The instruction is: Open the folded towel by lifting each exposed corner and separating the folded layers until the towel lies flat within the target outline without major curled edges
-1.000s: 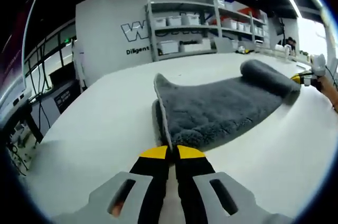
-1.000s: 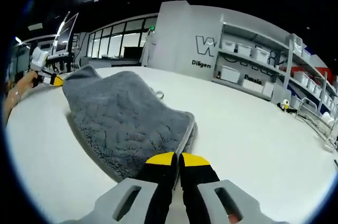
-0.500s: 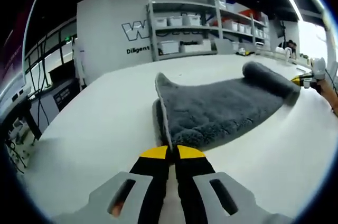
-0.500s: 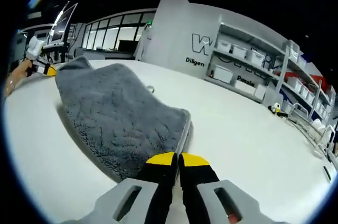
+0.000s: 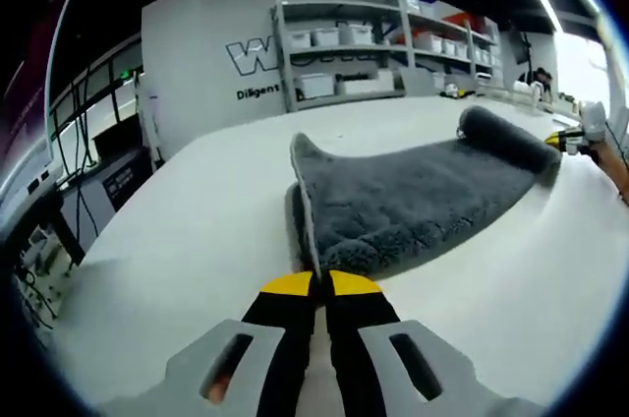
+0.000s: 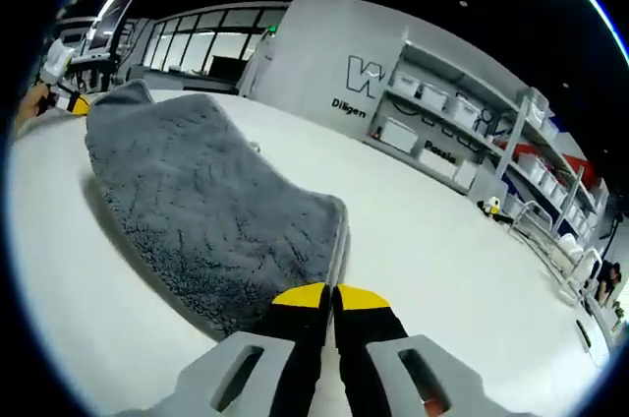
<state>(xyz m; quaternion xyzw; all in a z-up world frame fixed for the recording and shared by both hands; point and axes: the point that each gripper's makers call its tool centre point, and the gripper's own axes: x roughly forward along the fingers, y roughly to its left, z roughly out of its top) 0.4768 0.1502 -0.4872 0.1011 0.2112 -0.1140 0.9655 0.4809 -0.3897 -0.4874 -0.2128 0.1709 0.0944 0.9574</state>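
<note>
A grey fluffy towel (image 5: 413, 196) lies on the white table (image 5: 197, 230), still doubled, with one edge standing up as a ridge near me. My left gripper (image 5: 319, 284) is shut on the towel's near corner. The towel's far end is rolled over beside my right gripper (image 5: 562, 142), held by a hand (image 5: 614, 161). In the right gripper view the towel (image 6: 197, 191) stretches away to the left, where the left gripper (image 6: 67, 99) holds its raised far corner. My right gripper (image 6: 329, 294) is shut on the corner nearest to it.
Grey shelves with white bins (image 5: 344, 58) stand against a wall with dark lettering (image 5: 251, 58) beyond the table. The same shelves (image 6: 462, 132) appear at the right, and windows (image 6: 197, 48) at the far left. Bare table (image 6: 472, 279) spreads to the right of the towel.
The right gripper view has tilted and shifted along the towel. In the left gripper view the rolled far end of the towel has drawn slightly farther away. Both grippers keep their hold.
</note>
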